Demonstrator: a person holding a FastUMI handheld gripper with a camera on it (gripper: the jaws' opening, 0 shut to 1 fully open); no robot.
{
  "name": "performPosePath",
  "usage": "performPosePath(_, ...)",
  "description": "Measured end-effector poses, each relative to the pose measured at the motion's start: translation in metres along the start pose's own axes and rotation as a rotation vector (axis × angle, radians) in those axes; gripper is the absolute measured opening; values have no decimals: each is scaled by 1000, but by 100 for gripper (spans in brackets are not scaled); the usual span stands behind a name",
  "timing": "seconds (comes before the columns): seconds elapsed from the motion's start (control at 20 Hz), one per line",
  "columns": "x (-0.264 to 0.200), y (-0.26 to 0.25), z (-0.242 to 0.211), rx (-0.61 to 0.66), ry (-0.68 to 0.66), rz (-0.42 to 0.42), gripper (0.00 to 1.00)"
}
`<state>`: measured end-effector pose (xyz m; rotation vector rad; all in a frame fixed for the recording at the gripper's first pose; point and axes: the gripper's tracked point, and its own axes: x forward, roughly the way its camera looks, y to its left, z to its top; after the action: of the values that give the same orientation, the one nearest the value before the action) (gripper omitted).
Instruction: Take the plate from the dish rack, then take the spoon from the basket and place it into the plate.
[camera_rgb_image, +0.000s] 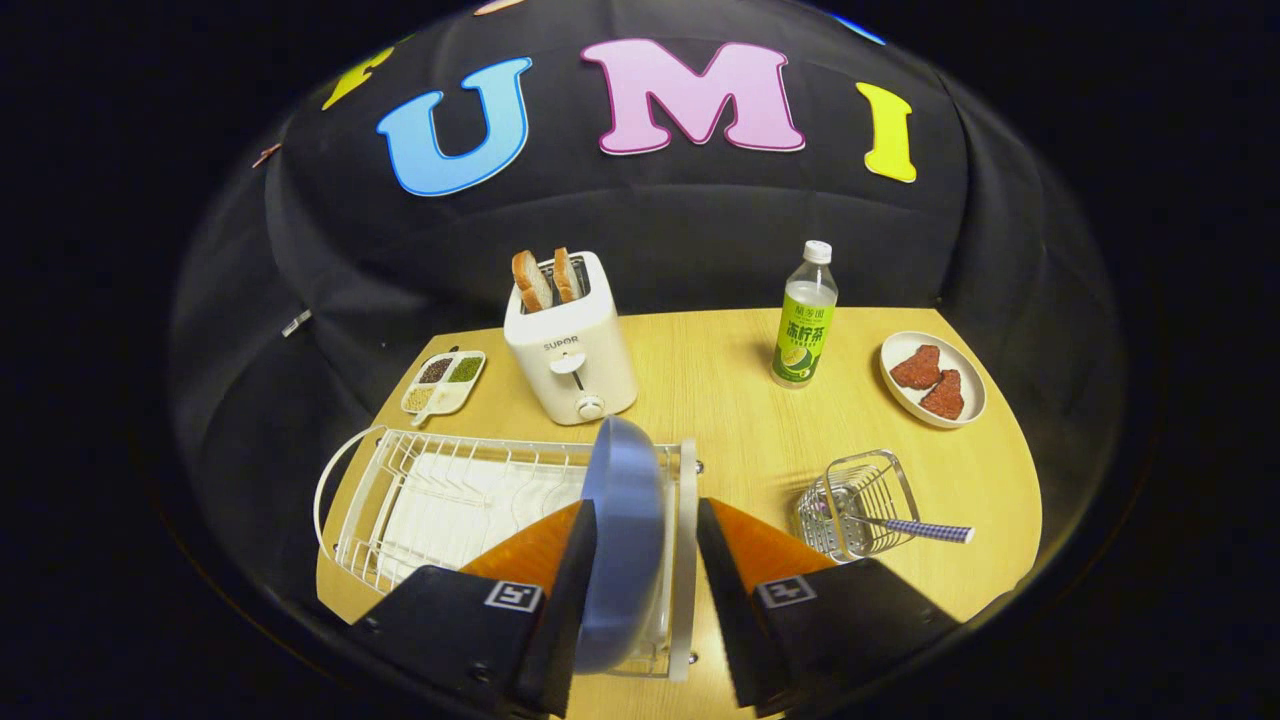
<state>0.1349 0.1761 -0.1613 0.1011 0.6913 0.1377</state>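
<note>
Both fingers of the tongs (640, 560) apart — blue plate (622, 540) upright between them, in dish rack (440, 500).

**Claw spread wide**

Your claw (645, 540) points forward and slightly down, its two fingers (560, 560) held apart. The left finger's inner face lies against a blue plate (625, 540) standing on edge between them; the right finger stands clear of it.

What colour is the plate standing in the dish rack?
Blue: the plate stands on edge between the open claw's fingers, best seen in the gripper view.
</note>
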Motion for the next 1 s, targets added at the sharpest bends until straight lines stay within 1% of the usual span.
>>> performPosePath(0.15, 5, 6, -7, 35, 49, -8, 40)
performPosePath(0.25, 5, 7, -5, 55, 54, -27, 37)
performPosePath(0.4, -1, 5, 0, 44, 33, -89, 30)
performPosePath(0.6, -10, 9, 12, -31, -10, -136, 30)
performPosePath(0.75, -15, 3, 27, -86, -59, -187, 30)
performPosePath(0.8, -17, -1, 35, -102, -84, -203, 29)
performPosePath(0.85, -18, -3, 38, -118, -98, -211, 28)
performPosePath(0.9, -17, -2, 38, -118, -91, -191, 25)
performPosePath(0.95, -15, 0, 31, -93, -68, -173, 23)
performPosePath(1.0, -15, -2, 28, -76, -51, -178, 23)
